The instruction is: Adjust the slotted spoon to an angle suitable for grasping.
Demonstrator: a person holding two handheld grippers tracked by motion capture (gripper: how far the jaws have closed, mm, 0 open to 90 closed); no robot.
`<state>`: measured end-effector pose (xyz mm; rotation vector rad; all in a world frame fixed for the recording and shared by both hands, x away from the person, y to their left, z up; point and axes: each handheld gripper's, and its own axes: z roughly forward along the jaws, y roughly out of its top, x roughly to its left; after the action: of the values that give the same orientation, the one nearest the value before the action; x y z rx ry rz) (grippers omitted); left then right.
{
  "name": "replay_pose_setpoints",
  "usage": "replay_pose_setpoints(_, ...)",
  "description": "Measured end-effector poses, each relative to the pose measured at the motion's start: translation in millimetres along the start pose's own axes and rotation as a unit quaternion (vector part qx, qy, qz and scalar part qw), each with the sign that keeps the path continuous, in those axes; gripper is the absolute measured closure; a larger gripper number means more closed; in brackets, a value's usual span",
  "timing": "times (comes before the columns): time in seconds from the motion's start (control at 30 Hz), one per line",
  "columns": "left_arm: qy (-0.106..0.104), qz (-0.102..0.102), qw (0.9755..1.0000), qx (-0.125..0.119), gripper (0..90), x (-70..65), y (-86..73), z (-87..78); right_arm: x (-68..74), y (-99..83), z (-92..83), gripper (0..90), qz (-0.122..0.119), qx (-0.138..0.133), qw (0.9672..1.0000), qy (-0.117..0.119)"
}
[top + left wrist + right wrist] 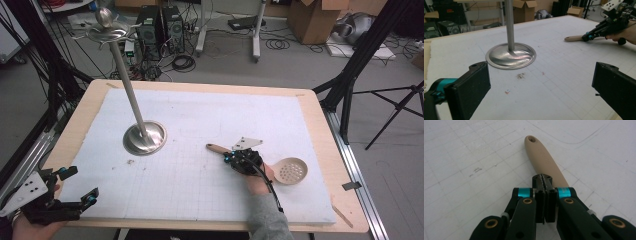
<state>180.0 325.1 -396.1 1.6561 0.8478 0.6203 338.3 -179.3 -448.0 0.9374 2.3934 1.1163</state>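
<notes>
A tan skimmer spoon (290,171) with a perforated bowl lies on the white gridded mat (200,120), right of centre, its wooden handle (544,155) pointing left. My right gripper (545,178) is shut, jaws pressed together with nothing visible between them, tips resting over the handle's middle; the right gripper (228,159) and its hand cover that stretch of the spoon. My left gripper (82,184) is held open at the table's front left corner, and in its own view the left gripper (541,75) shows wide-apart jaws with nothing between them.
A metal stand (145,137) with a round base, a tall pole and hooked top stands left of centre; its base (510,55) lies ahead of the left gripper. The wooden table edge (330,150) borders the mat. Cables, computers and boxes sit on the floor behind.
</notes>
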Motion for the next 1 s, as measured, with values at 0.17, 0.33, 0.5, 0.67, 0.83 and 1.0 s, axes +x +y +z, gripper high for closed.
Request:
replay_pose_setpoints(0.17, 0.001, -0.002, 1.0, -0.001, 2.0, 0.4, -0.6, -0.9, -1.2, 0.6, 0.5, 89.9, 0.0, 0.0, 1.0, -0.003)
replay_pose_setpoints(0.33, -0.003, -0.004, 1.0, -0.003, 2.0, 2.2, 0.3, 1.5, -0.2, 2.1, -5.7, 89.9, 0.0, -0.012, 0.9999, 0.004)
replay_pose_setpoints(0.5, -0.008, -0.006, 0.9999, -0.008, 2.0, 3.6, 1.9, 5.0, 0.4, 7.6, -23.3, 89.8, 0.002, -0.027, 0.9995, 0.012)
replay_pose_setpoints(0.67, -0.015, -0.005, 0.9998, -0.008, 2.0, 3.3, 3.9, 10.0, 2.0, 10.6, -42.1, 83.8, 0.005, -0.037, 0.999, 0.026)
replay_pose_setpoints(0.83, -0.023, -0.004, 0.9997, -0.005, 2.0, 4.0, 4.7, 16.1, -3.5, 8.3, -56.1, 65.1, -0.003, -0.037, 0.9988, 0.032)
replay_pose_setpoints(1.0, -0.029, -0.003, 0.9996, -0.003, 2.0, 4.8, 5.2, 22.3, -14.3, 6.4, -72.4, 48.7, 0.004, -0.046, 0.9977, 0.05)
